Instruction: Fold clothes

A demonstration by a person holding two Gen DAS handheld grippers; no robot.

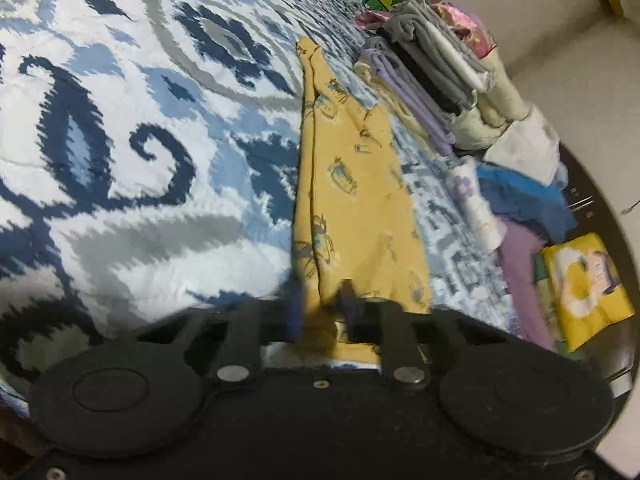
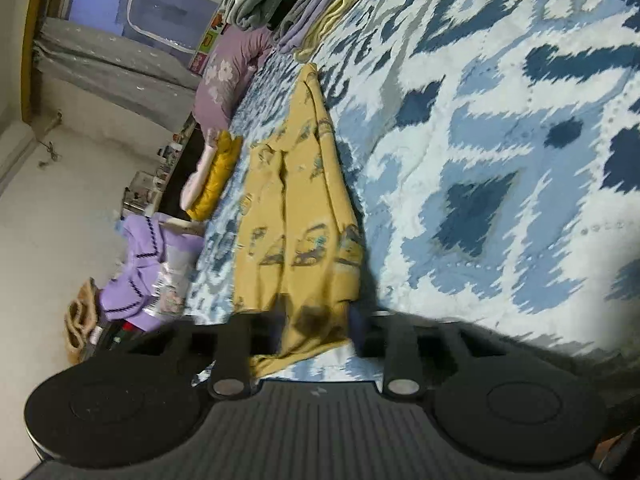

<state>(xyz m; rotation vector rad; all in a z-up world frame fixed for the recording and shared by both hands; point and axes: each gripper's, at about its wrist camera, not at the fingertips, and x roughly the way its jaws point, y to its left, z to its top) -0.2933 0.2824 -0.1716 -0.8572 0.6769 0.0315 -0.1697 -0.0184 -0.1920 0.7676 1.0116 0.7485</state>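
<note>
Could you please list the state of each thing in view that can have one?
yellow garment: folded lengthwise, flat on the bedspread, gripped at both ends.
left gripper: shut on the garment.
right gripper: shut on the garment.
stack of clothes: folded, piled beside the garment.

Yellow printed garment (image 1: 352,184) on blue-white-grey patterned bedspread (image 1: 120,120).
</note>
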